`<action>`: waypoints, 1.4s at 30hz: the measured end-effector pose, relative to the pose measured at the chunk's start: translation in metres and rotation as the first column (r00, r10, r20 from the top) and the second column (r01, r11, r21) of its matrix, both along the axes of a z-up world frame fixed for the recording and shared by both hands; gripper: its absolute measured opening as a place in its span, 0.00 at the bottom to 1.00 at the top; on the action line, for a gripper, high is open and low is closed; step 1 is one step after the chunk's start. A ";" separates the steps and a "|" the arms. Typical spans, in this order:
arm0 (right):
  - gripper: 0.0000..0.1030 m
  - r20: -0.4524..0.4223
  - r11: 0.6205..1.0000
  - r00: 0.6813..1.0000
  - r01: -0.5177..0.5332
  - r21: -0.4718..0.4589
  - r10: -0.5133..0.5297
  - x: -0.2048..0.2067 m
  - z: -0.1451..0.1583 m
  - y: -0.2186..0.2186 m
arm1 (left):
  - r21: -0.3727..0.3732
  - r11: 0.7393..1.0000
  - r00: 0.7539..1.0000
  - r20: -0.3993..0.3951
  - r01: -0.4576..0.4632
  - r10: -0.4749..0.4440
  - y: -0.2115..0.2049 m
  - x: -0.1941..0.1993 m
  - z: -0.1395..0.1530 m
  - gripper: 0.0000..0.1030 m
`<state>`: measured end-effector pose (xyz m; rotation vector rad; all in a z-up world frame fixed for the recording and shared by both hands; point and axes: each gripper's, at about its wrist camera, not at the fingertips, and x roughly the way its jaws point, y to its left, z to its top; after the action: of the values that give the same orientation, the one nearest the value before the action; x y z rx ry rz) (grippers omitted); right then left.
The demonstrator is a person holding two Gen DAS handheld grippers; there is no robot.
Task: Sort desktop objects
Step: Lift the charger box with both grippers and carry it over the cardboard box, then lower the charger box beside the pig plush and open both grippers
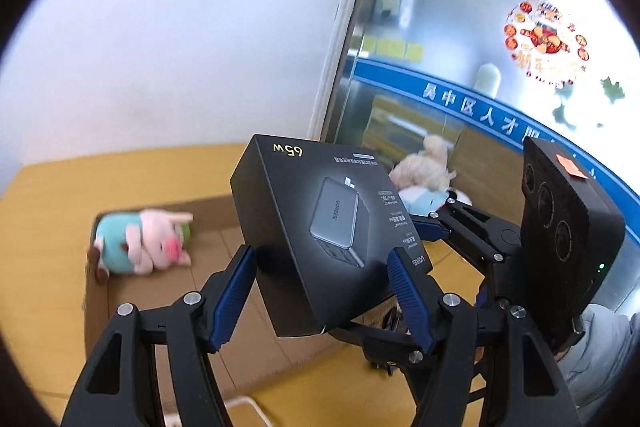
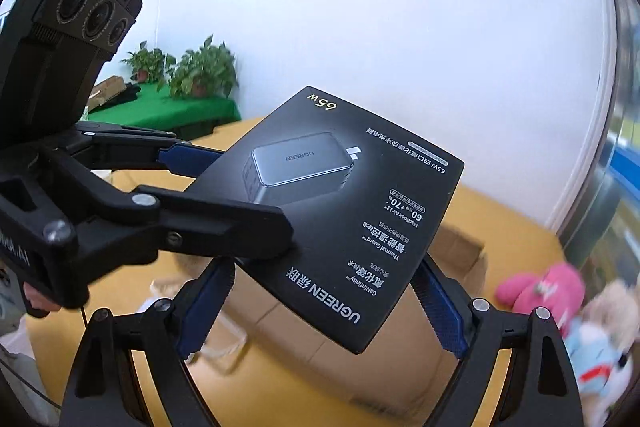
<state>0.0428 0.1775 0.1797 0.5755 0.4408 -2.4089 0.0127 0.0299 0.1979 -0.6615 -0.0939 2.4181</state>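
Note:
A black UGREEN 65W charger box [image 1: 324,227] is held in the air above a cardboard box [image 1: 224,311] on the yellow table. My left gripper [image 1: 324,291] has its blue pads on both sides of the box's near end. In the right wrist view the same charger box [image 2: 340,211] sits between my right gripper's [image 2: 320,307] blue pads, and the left gripper's fingers [image 2: 224,223] clamp its left edge. Both grippers grip the box at once.
A teal and pink plush [image 1: 140,243] lies in the cardboard box's [image 2: 360,359] far corner. A cream and blue plush [image 1: 424,179] lies by the glass wall. A pink plush [image 2: 544,287] and a beige plush [image 2: 608,311] lie at the right. Potted plants [image 2: 200,71] stand far left.

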 end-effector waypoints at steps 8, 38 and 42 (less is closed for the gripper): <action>0.86 -0.100 0.999 0.995 -0.017 -0.034 0.014 -0.044 0.065 -0.010 | 0.010 1.000 0.994 -0.110 -0.020 0.021 -0.004 -0.034 0.060 0.65; 0.86 0.282 0.999 0.959 -0.026 0.020 0.020 -0.296 -0.075 -0.019 | -0.033 0.995 0.940 0.327 -0.097 0.102 0.016 -0.264 -0.085 0.65; 0.86 0.376 0.999 0.926 -0.020 0.028 0.008 -0.316 -0.115 -0.017 | -0.067 0.993 0.906 0.408 -0.098 0.116 0.026 -0.282 -0.120 0.65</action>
<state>-0.2735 0.1605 0.0644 1.0214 0.3139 -2.2092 -0.2694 0.0554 0.0782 -1.2095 -0.2552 2.3510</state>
